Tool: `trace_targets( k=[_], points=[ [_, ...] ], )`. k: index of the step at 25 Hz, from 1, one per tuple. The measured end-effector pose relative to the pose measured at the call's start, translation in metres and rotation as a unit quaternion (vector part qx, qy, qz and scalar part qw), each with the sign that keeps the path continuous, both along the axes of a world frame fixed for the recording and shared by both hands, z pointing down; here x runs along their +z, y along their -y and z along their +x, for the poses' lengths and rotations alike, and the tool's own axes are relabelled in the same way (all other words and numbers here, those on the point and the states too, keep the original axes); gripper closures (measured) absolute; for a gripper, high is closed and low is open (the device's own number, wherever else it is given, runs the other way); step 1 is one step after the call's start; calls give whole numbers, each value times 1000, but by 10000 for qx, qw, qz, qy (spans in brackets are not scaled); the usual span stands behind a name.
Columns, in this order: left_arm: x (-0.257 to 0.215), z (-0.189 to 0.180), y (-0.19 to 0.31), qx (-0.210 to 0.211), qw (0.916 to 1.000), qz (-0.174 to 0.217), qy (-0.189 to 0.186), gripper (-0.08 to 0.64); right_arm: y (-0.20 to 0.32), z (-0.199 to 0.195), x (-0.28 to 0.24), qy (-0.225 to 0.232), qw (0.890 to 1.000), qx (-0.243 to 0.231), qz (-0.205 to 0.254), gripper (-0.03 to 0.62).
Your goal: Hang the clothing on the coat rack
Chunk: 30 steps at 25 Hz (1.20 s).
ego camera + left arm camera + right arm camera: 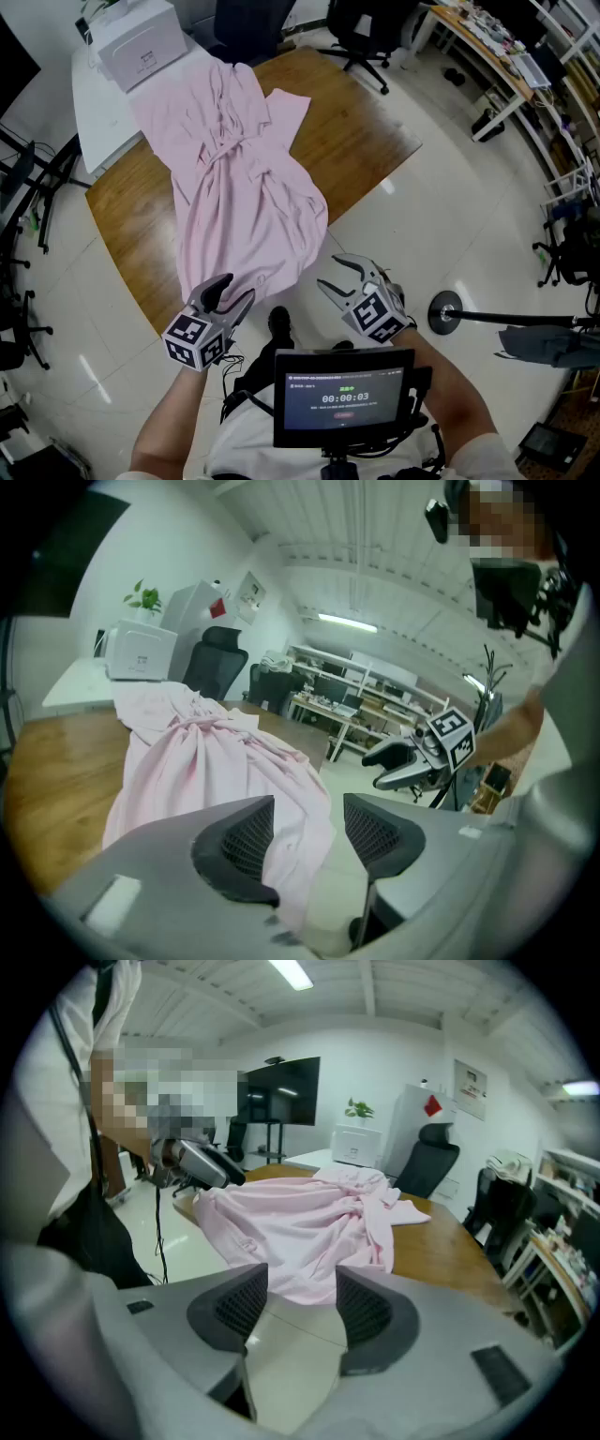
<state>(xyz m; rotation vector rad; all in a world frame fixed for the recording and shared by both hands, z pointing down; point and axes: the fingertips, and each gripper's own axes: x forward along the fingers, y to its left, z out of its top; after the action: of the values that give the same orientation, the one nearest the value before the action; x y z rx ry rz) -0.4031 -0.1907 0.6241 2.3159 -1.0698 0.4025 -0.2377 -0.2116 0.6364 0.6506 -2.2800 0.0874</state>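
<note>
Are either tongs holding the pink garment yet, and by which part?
Nothing is held. The left tongs and right tongs are both open, near the hem of the pink garment hanging off the table.

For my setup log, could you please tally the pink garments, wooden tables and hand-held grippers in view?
Pink garment: 1
Wooden table: 1
Hand-held grippers: 2, the left hand-held gripper and the right hand-held gripper
Total: 4

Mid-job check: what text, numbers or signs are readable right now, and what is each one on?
"00:00:03": timer on the screen in front of the person.
Smaller lines on that screen: too small to read.
Wall poster: too blurred to read.
Red tag on the white cabinet: too blurred to read.
</note>
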Motion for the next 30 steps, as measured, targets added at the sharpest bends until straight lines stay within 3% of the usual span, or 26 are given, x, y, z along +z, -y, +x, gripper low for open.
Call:
trace_targets(
  k=[3,6,10,13,15,21,26,30],
  points=[
    [13,-5,-3,305,9960,319,777,285,1,-13,21,-595,9958,-614,340,326],
    [30,-11,-14,550,9853,550,1522,265,3,-20,43,-1107,9850,-1148,653,314],
    [45,-14,-31,838,9584,907,2573,241,8,-23,71,-1673,9656,-1706,1029,278],
    [58,-17,-39,1006,9365,1068,3184,199,15,-22,90,-2031,9506,-1982,1258,276],
    [69,-22,-40,1113,9231,1096,3514,198,22,-21,100,-2228,9412,-2120,1397,234],
    [90,-23,-31,1520,8844,1348,4203,200,44,-12,126,-2830,9115,-2449,1705,229],
    [111,-21,-25,1786,8672,1345,4449,212,56,-20,131,-3031,8960,-2628,1902,229],
    [131,-29,-23,1820,8593,1083,4656,213,57,-33,135,-3159,8830,-2915,1887,238]
  ],
)
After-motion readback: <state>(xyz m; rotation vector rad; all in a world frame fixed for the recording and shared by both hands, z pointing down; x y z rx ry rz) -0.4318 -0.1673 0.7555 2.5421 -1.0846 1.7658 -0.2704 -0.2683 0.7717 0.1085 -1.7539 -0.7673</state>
